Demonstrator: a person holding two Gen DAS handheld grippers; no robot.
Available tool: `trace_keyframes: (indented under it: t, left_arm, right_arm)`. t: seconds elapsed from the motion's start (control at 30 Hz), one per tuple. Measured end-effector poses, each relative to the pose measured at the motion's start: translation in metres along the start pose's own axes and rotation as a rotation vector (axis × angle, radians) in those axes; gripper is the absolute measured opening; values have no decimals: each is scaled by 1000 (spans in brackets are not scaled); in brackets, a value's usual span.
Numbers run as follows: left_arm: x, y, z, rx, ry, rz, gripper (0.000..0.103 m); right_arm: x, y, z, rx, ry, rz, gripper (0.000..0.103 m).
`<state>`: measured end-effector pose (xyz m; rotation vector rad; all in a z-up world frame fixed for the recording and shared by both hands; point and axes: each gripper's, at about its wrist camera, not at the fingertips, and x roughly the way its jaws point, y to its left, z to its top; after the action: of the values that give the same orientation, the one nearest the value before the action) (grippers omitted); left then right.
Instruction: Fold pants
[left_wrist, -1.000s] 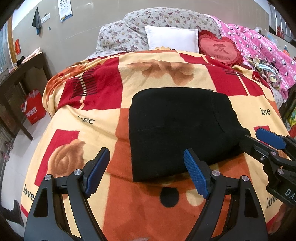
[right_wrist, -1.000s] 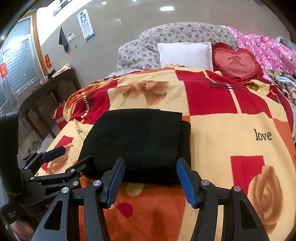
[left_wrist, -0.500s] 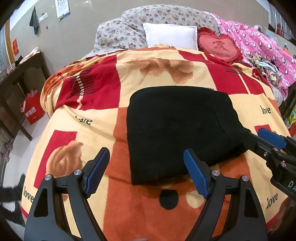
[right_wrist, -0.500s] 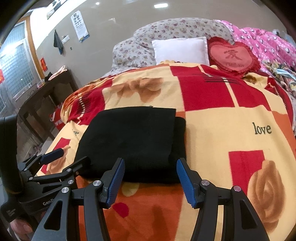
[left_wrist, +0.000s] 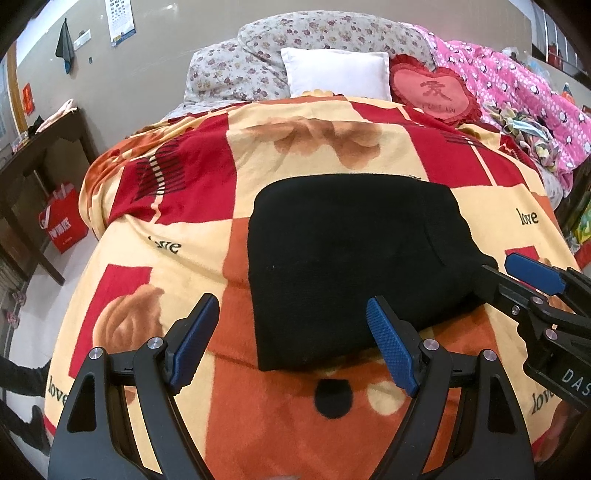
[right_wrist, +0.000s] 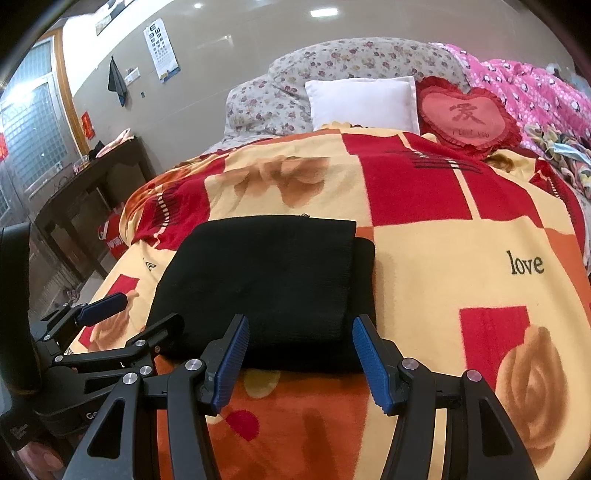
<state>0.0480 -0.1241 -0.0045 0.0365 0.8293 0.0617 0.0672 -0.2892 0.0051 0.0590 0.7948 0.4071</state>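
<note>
Since a second ago we have barely shifted: both grippers hold their places while the view has tilted slightly. Our blanket (left_wrist: 332, 122) covers the bed; the folded black pants (left_wrist: 347, 258) lie flat near its near edge. Our left gripper (left_wrist: 291, 343) and right gripper (right_wrist: 299, 362) hover just short of them, jaws apart, empty.

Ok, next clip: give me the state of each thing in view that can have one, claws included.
black pants: folded into a compact stack, lying flat on the blanket, not gripped.
left claw: open, empty, at the pants' near edge.
right claw: open, empty, at the pants' near edge.
blanket: spread over the bed.
white pillow: propped upright at the head.
</note>
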Motion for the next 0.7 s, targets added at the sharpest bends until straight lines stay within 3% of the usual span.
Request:
trace_keyframes:
  t: [0.7]
  left_arm:
    - [-2, 3, -6, -8, 4, 3, 82]
  right_arm:
    - [0, 7, -2, -12, 5, 4, 57]
